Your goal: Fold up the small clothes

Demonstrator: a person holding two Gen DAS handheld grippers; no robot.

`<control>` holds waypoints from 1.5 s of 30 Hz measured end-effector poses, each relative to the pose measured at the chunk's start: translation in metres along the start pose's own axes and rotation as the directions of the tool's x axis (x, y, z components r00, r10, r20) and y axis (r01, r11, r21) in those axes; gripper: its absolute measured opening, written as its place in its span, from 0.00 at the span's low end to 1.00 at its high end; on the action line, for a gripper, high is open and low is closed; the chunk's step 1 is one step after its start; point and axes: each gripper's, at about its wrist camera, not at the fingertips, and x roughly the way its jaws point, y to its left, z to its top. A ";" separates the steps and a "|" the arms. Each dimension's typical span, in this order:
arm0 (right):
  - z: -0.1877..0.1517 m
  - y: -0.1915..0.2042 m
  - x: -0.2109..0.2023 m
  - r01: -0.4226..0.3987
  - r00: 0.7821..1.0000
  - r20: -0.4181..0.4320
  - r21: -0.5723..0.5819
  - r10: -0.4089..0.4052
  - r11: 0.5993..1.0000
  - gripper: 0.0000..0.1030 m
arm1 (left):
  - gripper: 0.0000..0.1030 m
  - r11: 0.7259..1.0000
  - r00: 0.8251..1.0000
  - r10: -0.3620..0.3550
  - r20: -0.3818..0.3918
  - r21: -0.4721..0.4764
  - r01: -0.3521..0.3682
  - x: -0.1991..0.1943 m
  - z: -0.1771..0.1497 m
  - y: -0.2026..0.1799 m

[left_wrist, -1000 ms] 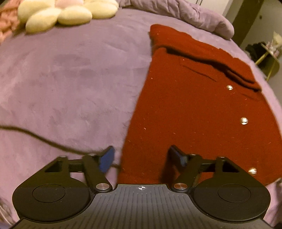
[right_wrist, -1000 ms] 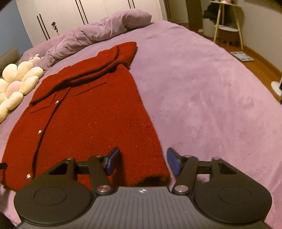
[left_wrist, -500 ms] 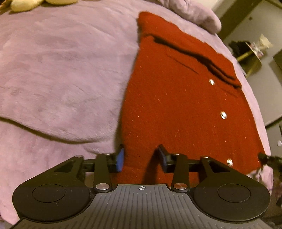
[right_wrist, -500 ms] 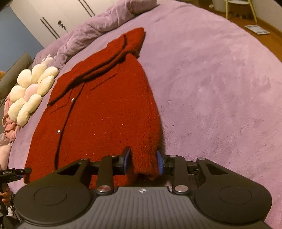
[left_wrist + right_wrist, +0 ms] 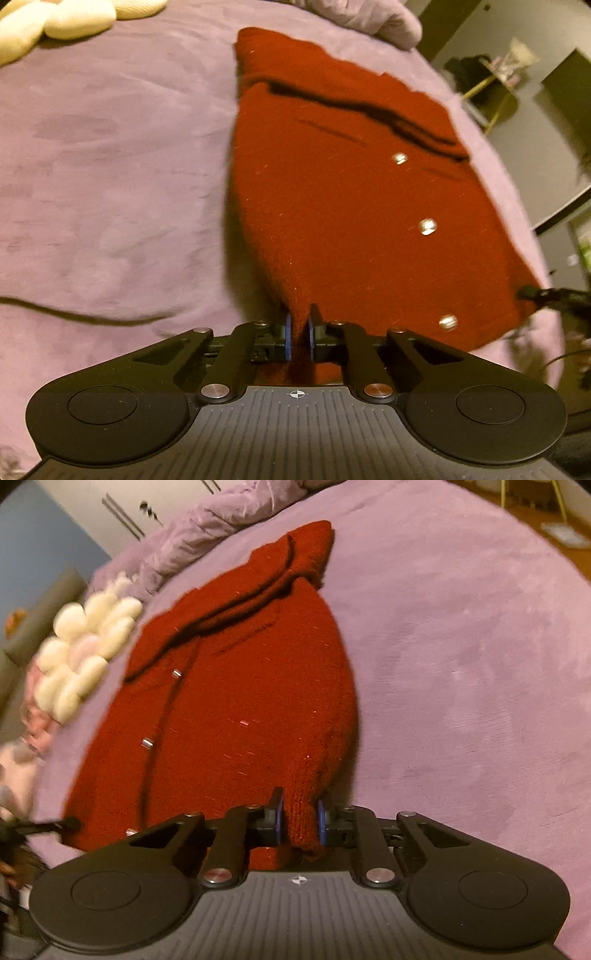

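My left claw (image 5: 298,328) is clamped on the red cardigan's (image 5: 351,206) hem corner. My right claw (image 5: 300,821) is closing on the opposite corner, pads pressing the knit, on the purple bed (image 5: 461,664).

Purple plush bed cover (image 5: 461,646), white wardrobe doors (image 5: 122,513), wooden floor (image 5: 576,554), dim warm light

The near hem of the dark red knitted cardigan (image 5: 354,221) disappears behind the black body of the left gripper (image 5: 298,332), so the fabric's lower edge cannot be seen. In the right wrist view, the cream flower-shaped plush cushion (image 5: 85,661) is smeared by motion blur, and the pink things beside it run off the left edge, too blurred to identify. The room's far corner furniture (image 5: 495,77) is too small and dim to make out.
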 end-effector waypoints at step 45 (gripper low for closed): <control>0.182 0.038 0.116 0.208 0.918 0.356 -0.049 -0.177 0.977 0.20 | 0.10 0.970 0.945 0.098 0.311 -0.244 -0.021 0.080 0.198 0.037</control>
